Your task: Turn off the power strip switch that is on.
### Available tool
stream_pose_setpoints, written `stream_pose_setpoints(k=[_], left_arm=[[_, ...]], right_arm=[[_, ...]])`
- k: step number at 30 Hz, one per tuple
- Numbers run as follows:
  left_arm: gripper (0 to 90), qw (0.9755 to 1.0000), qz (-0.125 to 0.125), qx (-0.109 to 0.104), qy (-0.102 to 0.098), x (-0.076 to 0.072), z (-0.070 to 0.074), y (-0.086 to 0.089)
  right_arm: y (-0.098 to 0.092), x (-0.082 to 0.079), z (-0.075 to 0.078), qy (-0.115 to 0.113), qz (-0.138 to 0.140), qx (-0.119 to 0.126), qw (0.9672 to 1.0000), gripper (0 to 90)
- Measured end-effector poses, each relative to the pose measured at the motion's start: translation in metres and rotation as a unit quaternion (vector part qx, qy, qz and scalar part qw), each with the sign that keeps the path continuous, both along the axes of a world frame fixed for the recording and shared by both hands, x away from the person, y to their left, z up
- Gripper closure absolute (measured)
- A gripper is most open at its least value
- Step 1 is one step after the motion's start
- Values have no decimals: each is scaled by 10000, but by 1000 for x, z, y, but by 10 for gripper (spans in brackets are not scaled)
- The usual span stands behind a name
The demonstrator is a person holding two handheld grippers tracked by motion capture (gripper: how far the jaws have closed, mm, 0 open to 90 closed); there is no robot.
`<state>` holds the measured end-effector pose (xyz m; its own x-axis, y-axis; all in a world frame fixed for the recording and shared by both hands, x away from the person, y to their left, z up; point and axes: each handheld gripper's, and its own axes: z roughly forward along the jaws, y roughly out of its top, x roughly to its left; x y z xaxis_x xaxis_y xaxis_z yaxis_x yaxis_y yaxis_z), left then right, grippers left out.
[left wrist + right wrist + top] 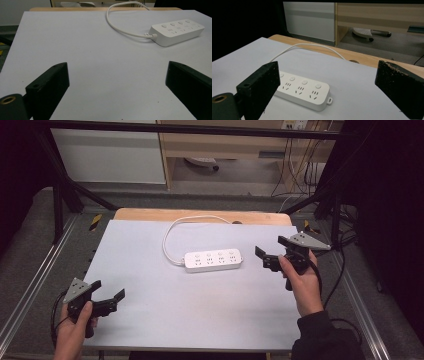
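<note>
A white power strip [212, 260] with several sockets and buttons lies on the white table sheet [190, 315], a bit right of centre. Its white cable [172, 232] loops back towards the far edge. My left gripper [108, 289] hovers open at the near left corner, held in a hand and aimed at the strip [176, 31], which lies well ahead and to the right of my open jaws [117, 75]. My right gripper [271, 246] is open just right of the strip. In the right gripper view the strip [303, 91] lies close ahead, partly behind the left jaw of my gripper [328, 82].
A wooden tabletop edge [200, 215] shows beyond the sheet. Metal frame rails [30, 285] run along both sides, with dark posts at the back corners. A cabinet [225, 145] and a chair base [364, 32] stand on the floor behind the table.
</note>
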<state>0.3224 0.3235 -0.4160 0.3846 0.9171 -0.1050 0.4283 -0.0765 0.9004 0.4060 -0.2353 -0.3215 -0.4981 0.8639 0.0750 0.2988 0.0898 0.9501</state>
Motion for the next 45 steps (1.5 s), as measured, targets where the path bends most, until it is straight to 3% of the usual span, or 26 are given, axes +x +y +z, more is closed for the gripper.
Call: stream_pose_setpoints(k=[15,34,38,45], left_arm=[[51,10000,-46,22,7,0,0,-1],[51,10000,-38,23,28,1,-1,1],[51,10000,-7,11,28,1,-2,1],[51,10000,-50,52,8,0,-1,0]], right_arm=[[-22,-26,-23,24,-179,134,9997,55],[-39,-60,-59,52,-316,91,9994,55],[-42,-63,-69,97,-360,143,9992,54],[-40,-68,-92,337,-325,7,9989,52]])
